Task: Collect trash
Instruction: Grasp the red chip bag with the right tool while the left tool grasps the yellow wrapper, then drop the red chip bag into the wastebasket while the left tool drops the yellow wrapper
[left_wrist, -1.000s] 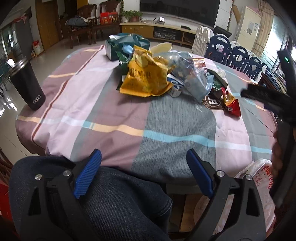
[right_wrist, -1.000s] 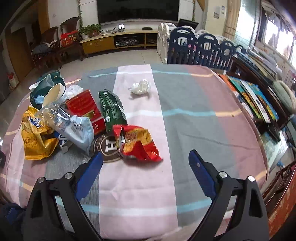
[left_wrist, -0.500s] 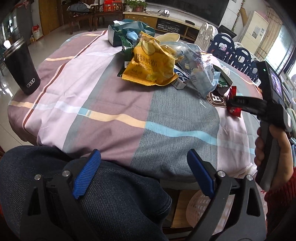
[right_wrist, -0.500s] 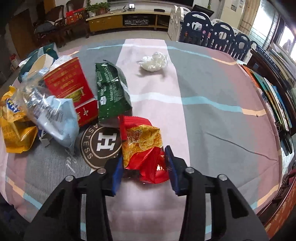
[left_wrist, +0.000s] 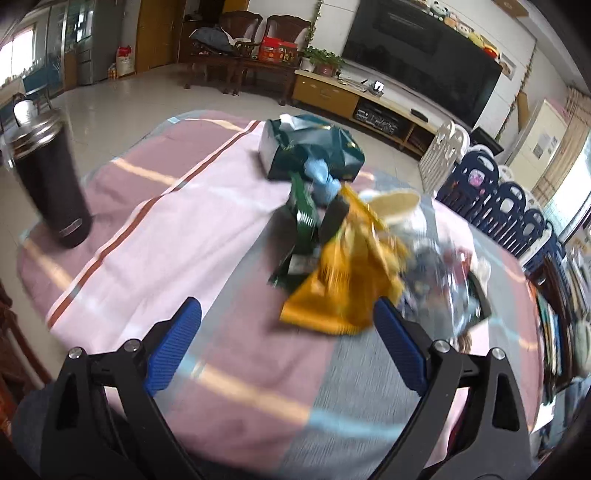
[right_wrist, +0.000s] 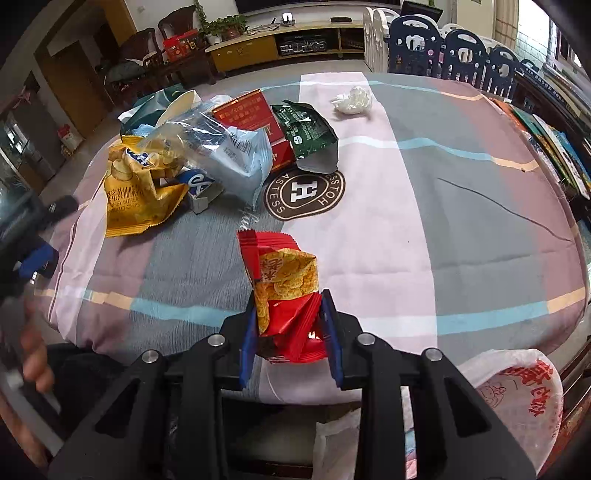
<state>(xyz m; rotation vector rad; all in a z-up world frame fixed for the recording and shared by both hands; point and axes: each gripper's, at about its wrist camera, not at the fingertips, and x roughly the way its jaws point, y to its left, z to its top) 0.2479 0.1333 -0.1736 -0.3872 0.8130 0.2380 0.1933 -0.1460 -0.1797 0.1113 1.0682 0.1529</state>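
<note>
Red snack bag (right_wrist: 286, 295) now pulled to table edge (right_wrist: 424, 325), right claw (right_wrist: 290, 332) just clamped on it, left claw (left_wrist: 286, 347) open

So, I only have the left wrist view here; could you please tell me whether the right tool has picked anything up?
Observer: Yes. The right tool is shut on a red snack wrapper, crumpled between its fingers near the table's front edge.
Operator: Thank you. Is there a place to drop it?
Observer: A white plastic bag with red print hangs open below the table edge, to the right of that tool.
Operator: And is any trash lying away from the pile?
Observer: A crumpled white tissue lies alone on the far side of the tablecloth.
</note>
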